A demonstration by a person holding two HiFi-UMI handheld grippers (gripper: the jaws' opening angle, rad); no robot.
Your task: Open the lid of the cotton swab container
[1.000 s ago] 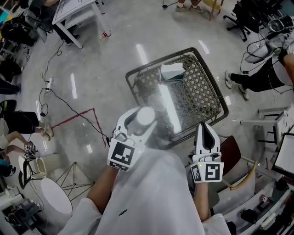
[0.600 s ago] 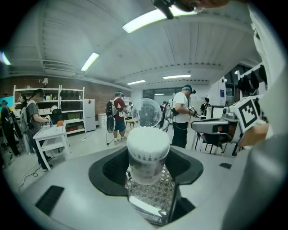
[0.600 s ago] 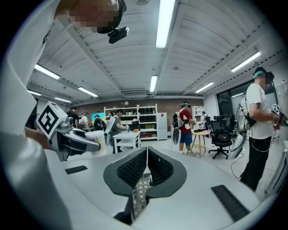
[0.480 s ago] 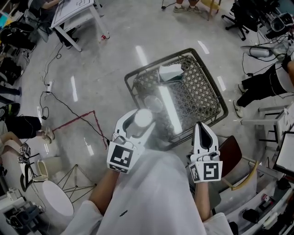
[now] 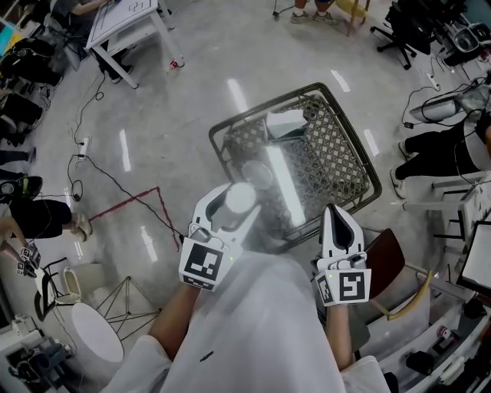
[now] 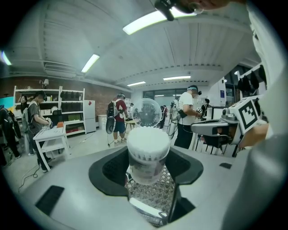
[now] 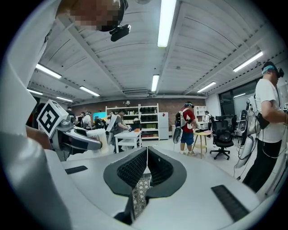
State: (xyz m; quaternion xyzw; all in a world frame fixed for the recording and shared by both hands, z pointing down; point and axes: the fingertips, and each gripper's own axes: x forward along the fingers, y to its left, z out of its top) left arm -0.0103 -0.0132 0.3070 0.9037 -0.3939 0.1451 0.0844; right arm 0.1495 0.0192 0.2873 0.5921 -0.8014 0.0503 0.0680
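Note:
My left gripper (image 6: 147,170) is shut on the cotton swab container (image 6: 147,146), a clear round tub packed with white swab tips, held upright between the black pads. Its clear round lid (image 6: 147,112) stands flipped up behind the rim, so the swabs are bare. The head view shows the same grip: left gripper (image 5: 229,206), container (image 5: 240,198), lid (image 5: 257,175), all above the floor in front of my body. My right gripper (image 5: 337,213) hangs apart to the right. Its jaws (image 7: 146,157) are shut with nothing between them.
A wire mesh basket (image 5: 349,165) stands on the floor just beyond both grippers, with a white and green box (image 5: 285,121) inside. A brown chair (image 5: 383,257) is at my right. Further off are a white table (image 5: 126,19), floor cables (image 5: 100,165) and several people.
Both grippers and the container stay where they were. Only people at the room's edges have shifted.

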